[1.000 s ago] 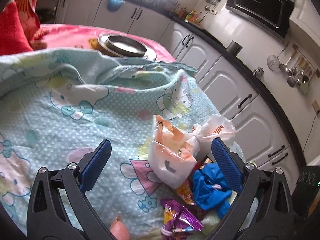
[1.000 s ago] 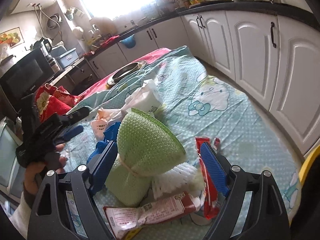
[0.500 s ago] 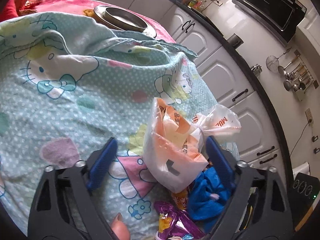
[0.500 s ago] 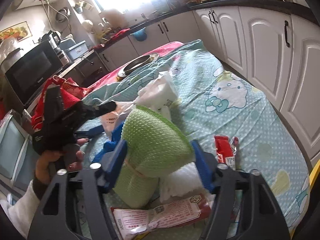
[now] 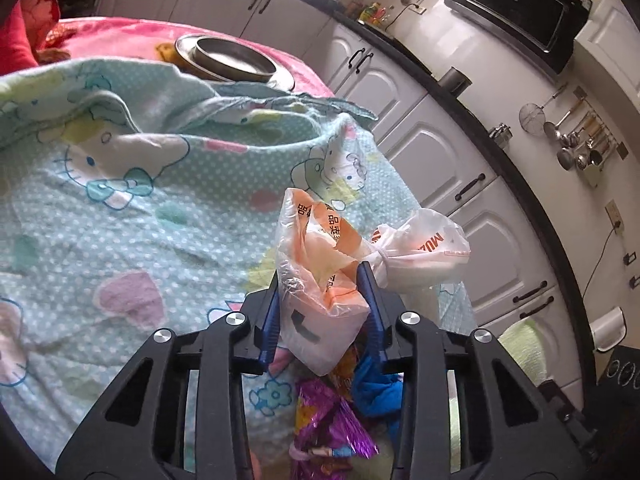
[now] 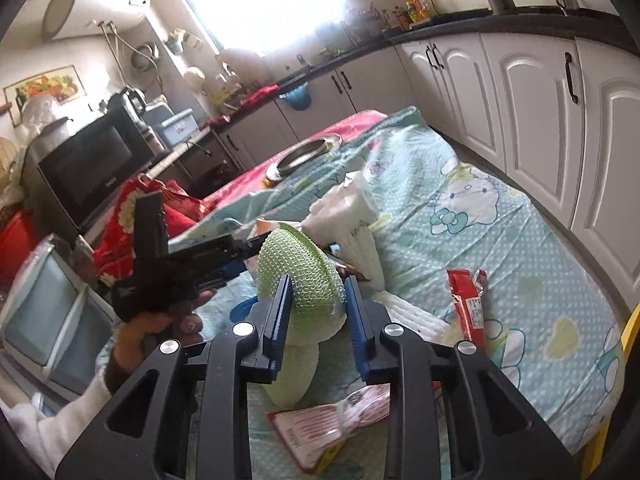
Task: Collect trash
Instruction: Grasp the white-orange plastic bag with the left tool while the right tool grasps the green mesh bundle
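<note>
1. The trash lies in a loose heap on the Hello Kitty tablecloth (image 5: 120, 208), toward the table's near end by the white cabinets (image 6: 540, 92).

2. The left gripper (image 5: 322, 312) has its blue pads pressed against both sides of an orange-and-white plastic bag (image 5: 320, 280), gripping the crumpled body below the knot, probably because that is the fullest part to squeeze. The knotted tail flares out to the right of the jaws.

3. The right gripper (image 6: 316, 312) is clamped narrow on a green foam fruit net (image 6: 300, 276), holding it at the waist so its flared rim stands above the fingers (a soft thing, so it gives under the pads).

4. Still loose under and around those two: a purple foil wrapper (image 5: 332, 432) and a blue crumpled piece (image 5: 376, 392) below the bag, a red snack wrapper (image 6: 466, 300) lying flat to the right of the net, a pink-and-white packet (image 6: 332, 428) in front of it, and white foam sleeves (image 6: 356, 216) just behind.

5. In the right wrist view the person's left hand (image 6: 160, 320) grips its tool just beside the net, so both grabs are working the same pile.

6. Farther off, a steel pan (image 5: 236, 56) sits on the pink cloth, well apart from the rubbish. I see no bin, so where these go I cannot tell.
</note>
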{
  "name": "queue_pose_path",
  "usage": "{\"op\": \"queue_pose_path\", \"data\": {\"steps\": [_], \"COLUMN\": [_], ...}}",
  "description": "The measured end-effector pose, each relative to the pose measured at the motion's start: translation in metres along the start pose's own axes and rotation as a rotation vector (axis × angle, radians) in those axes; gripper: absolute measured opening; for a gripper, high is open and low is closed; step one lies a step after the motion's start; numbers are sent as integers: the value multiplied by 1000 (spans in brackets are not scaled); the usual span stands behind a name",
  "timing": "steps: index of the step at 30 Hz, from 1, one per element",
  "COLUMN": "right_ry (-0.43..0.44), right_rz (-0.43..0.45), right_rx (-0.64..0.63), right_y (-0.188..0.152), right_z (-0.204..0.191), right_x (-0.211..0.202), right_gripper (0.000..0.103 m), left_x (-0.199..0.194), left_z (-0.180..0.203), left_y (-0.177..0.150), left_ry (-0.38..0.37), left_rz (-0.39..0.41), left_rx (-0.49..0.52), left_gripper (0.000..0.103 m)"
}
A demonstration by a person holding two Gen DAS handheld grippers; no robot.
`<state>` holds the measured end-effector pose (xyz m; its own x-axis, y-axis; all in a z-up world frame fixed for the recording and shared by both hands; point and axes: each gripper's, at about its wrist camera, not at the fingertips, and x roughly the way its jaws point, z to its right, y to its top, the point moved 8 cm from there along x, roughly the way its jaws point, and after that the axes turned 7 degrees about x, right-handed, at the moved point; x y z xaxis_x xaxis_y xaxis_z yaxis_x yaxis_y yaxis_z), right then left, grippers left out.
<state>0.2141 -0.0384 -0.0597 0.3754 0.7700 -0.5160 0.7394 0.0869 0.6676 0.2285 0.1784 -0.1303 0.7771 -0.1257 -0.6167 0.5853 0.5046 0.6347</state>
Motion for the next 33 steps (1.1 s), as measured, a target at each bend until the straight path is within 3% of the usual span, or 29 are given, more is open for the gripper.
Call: {"op": "queue_pose_path", "data": {"steps": [16,33], "right_ry": [25,-98], "right_rz": [94,246], "right_rx": [4,-20], "right_y": [8,33], "right_z": [-14,12], "right_x": [-66,-128], "right_gripper": [23,22], "left_x": [-45,-84], "left_z": [30,80], "left_y": [2,8], "left_ry": [-8,-6], "left_rz": [86,189], "left_rx": [93,212], "left_gripper": [23,22]}}
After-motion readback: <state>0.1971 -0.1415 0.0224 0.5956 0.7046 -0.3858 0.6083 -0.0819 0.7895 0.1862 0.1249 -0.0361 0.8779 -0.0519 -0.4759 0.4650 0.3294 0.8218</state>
